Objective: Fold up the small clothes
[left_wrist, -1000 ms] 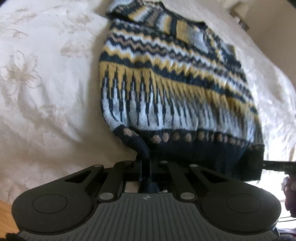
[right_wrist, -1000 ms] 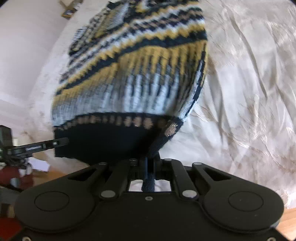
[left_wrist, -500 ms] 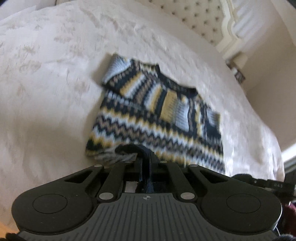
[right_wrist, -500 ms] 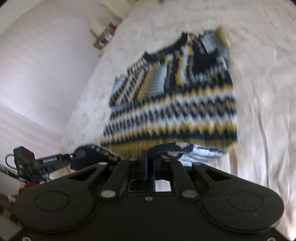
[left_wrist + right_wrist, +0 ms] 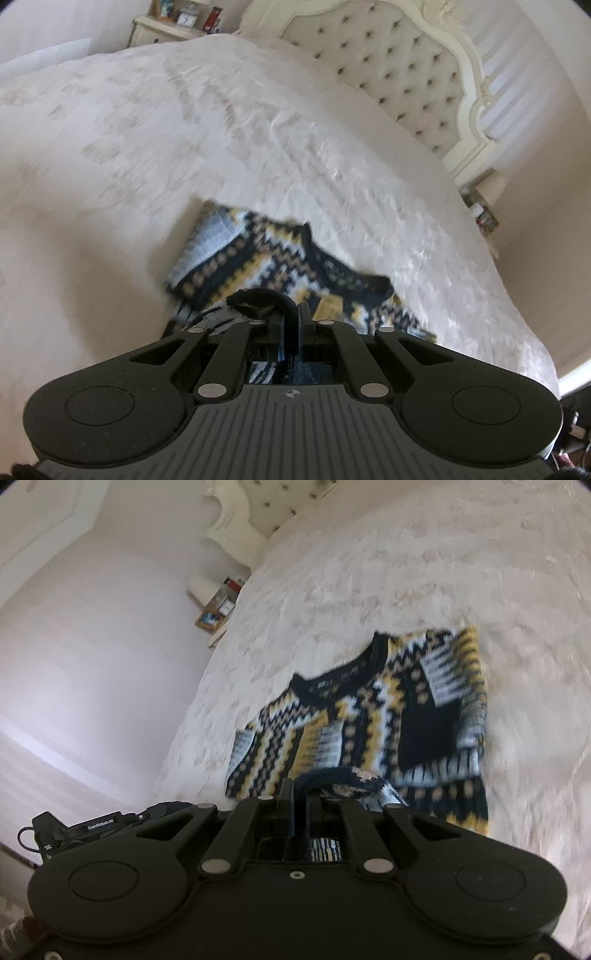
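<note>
Knitted in navy, yellow, white and tan, the sweater is lying on the cream bedspread, its collar end flat toward the tufted headboard and its sleeves folded across the chest. The hem end is being held up off the bed by both grippers. The left gripper is tilting downward toward the bed, its jaws clenched tight on the dark ribbed hem, which is bunching into a small hump just above the fingertips; knit is also showing through the gap behind the fingers. The right gripper is pointing down at a shallower angle, jaws likewise clamped on the hem, with a curl of navy edge arching over to the right of its fingers. In the right wrist view, part of the left gripper's body is showing at the lower left edge, level with the right one. A cluttered nightstand is standing beside the bed, near the headboard. Much of both views is blurring with motion.
</note>
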The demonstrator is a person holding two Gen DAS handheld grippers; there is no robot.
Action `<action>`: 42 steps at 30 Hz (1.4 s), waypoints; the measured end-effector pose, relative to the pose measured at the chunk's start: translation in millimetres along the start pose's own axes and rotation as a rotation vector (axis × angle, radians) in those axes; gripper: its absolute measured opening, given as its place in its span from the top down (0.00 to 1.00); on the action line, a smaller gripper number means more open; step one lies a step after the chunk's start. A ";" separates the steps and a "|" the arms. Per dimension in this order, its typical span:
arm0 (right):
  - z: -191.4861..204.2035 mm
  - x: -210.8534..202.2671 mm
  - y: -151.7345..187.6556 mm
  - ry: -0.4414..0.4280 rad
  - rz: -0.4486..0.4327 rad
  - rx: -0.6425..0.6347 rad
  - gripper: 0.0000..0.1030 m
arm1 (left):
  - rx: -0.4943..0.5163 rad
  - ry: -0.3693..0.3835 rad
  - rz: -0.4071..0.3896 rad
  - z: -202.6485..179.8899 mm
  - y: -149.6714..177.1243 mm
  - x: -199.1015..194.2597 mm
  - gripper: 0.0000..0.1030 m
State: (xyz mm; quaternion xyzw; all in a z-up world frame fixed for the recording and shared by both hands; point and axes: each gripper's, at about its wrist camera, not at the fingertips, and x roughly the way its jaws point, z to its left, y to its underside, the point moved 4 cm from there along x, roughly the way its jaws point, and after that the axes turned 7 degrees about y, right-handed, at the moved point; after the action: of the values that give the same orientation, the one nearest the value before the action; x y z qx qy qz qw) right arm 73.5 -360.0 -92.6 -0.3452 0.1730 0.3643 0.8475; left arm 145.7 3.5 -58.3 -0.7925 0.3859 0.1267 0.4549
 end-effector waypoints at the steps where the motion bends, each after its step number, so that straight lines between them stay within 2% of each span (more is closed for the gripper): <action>1: 0.1 3.2 -5.7 0.001 -0.010 0.005 0.88 | 0.007 0.004 0.000 -1.6 -4.7 4.1 0.95; 5: -2.7 15.3 -24.8 0.019 -0.051 0.040 0.88 | 0.014 0.041 0.005 -2.1 -25.6 26.5 0.95; 8: -6.8 28.4 -38.1 0.064 -0.083 0.074 0.88 | 0.014 0.067 0.026 -0.6 -39.2 45.5 0.95; 14: -14.9 60.7 -65.8 0.133 -0.106 0.113 0.88 | 0.036 0.058 0.065 4.4 -58.6 82.9 0.95; 18: -21.0 84.1 -79.8 0.182 -0.089 0.116 0.88 | 0.055 0.031 0.096 10.1 -65.0 109.2 0.94; 27: -46.4 129.3 -95.6 0.243 -0.020 0.171 0.86 | 0.016 -0.028 0.182 37.0 -69.4 162.5 0.93; 29: -51.0 137.5 -97.6 0.255 -0.006 0.174 0.83 | 0.010 -0.039 0.199 42.4 -70.9 172.9 0.91; 35: -59.8 155.7 -102.5 0.306 0.024 0.153 0.80 | -0.002 -0.024 0.219 53.6 -78.4 192.6 0.89; 36: -60.0 156.8 -103.4 0.310 0.025 0.146 0.79 | 0.005 -0.028 0.213 54.7 -80.4 193.6 0.88; 39: -60.7 160.0 -106.1 0.319 0.024 0.134 0.71 | 0.009 -0.043 0.171 57.7 -89.6 193.6 0.76; 40: -60.6 160.2 -107.0 0.319 0.021 0.132 0.64 | 0.007 -0.051 0.158 58.4 -93.6 192.5 0.76; 41: -60.2 159.2 -108.3 0.327 0.007 0.126 0.51 | 0.007 -0.059 0.148 58.5 -97.7 191.0 0.76; 42: -59.0 156.7 -110.3 0.329 -0.016 0.120 0.46 | 0.013 -0.066 0.138 57.6 -102.0 188.4 0.75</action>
State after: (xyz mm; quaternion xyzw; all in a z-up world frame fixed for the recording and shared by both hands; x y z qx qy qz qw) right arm 258.0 -378.7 -168.8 -0.3504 0.3281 0.2852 0.8296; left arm 354.7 -13.5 -130.6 -0.7564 0.4253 0.1811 0.4628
